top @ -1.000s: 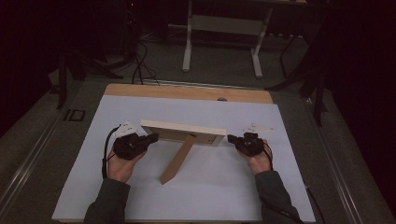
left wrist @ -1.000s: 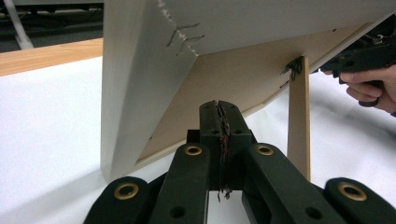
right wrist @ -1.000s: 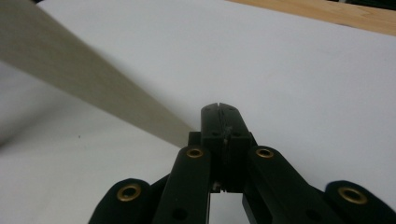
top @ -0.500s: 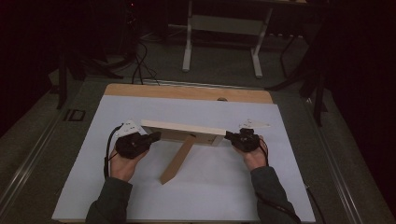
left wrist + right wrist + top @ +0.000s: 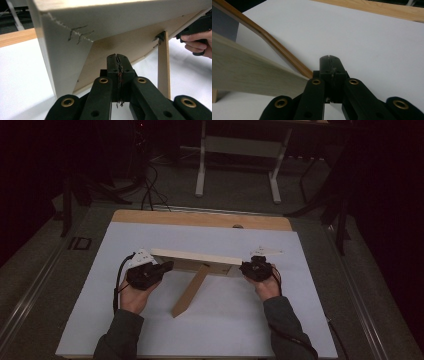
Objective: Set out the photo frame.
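While both hands sit at the ends of a pale wooden picture frame (image 5: 197, 257) on the white table sheet (image 5: 300, 330), the high view shows the right gripper (image 5: 255, 268) drawn in against the frame's right end, closer than a second ago, when it stood slightly farther out. The frame leans back on its fold-out wooden stand (image 5: 191, 290), which reaches toward the person, and it has kept its place near the middle of the sheet. The left gripper (image 5: 150, 272) is at the frame's left end, much as before.

From the left gripper view, the two black jaws are pressed together with nothing between them, their tips just beside the brown backing board (image 5: 130, 47) and the frame's pale corner (image 5: 62, 55). The stand's strut (image 5: 163, 65) stands to the right, with the other hand (image 5: 197, 43) beyond it.

From the right gripper view, that gripper's jaws are likewise clenched on nothing, their tip (image 5: 329, 65) next to the frame's pale edge (image 5: 249, 72).

My judgement: the frame is propped up and the grippers are nudging or steadying it, not gripping it.
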Demonstrator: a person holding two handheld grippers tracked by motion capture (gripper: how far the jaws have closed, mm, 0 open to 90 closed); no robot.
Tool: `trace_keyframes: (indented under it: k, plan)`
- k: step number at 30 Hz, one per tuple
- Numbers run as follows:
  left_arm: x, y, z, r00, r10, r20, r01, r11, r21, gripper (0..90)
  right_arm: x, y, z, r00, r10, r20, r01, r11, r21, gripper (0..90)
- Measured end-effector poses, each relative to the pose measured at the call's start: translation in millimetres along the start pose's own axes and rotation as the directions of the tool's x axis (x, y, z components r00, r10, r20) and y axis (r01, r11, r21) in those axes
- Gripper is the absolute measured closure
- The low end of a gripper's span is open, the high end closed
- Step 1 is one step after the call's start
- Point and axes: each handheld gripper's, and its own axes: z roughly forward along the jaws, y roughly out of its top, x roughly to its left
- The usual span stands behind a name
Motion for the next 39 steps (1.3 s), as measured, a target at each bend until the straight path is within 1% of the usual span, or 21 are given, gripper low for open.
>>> trace_keyframes:
  k: [3, 7, 9, 11, 21, 29, 35, 39]
  plan:
    - [0.1, 1.8, 1.7, 1.0, 0.005, -0.002, -0.005, 1.0, 0.004, 90.0, 1.1, 0.3, 0.5, 1.0, 0.001, -0.005, -0.001, 1.0, 0.001, 89.9]
    - [-2.4, 3.9, 5.2, 0.9996, 0.029, -0.007, -0.028, 0.9993, 0.024, 90.0, 1.1, 0.5, -0.1, 0.9999, 0.004, -0.01, -0.004, 1.0, 0.001, 89.9]
    - [-3.2, 4.5, 6.5, 0.9994, 0.033, -0.007, -0.033, 0.999, 0.029, 90.0, 0.0, 0.2, -1.2, 0.9998, 0.009, -0.018, -0.009, 1.0, -0.002, 90.0]
    - [-3.5, 4.9, 7.2, 0.9994, 0.033, -0.008, -0.033, 0.999, 0.031, 90.0, -0.6, 0.0, -2.2, 0.9996, 0.016, -0.025, -0.016, 1.0, -0.003, 90.0]
    - [-1.9, 7.3, 11.6, 0.9996, 0.025, -0.009, -0.025, 0.9989, 0.039, 90.0, -0.2, -0.6, -3.7, 0.9995, 0.01, -0.03, -0.01, 1.0, -0.002, 90.0]
    - [-5.4, 10.8, 17.2, 0.9995, 0.033, -0.006, -0.032, 0.9986, 0.041, 90.0, 0.3, -1.1, -4.8, 0.9995, 0.004, -0.032, -0.004, 1.0, -0.001, 90.0]
    - [-8.6, 16.0, 20.3, 0.9989, 0.046, -0.001, -0.046, 0.998, 0.043, 90.0, 1.1, -1.0, -5.8, 0.9994, 0.004, -0.035, -0.004, 1.0, -0.002, 90.0]
    - [-10.9, 19.4, 22.1, 0.9987, 0.05, -0.007, -0.05, 0.9979, 0.04, 90.0, 2.3, -1.8, -6.6, 0.9992, 0.006, -0.039, -0.006, 1.0, -0.004, 90.0]
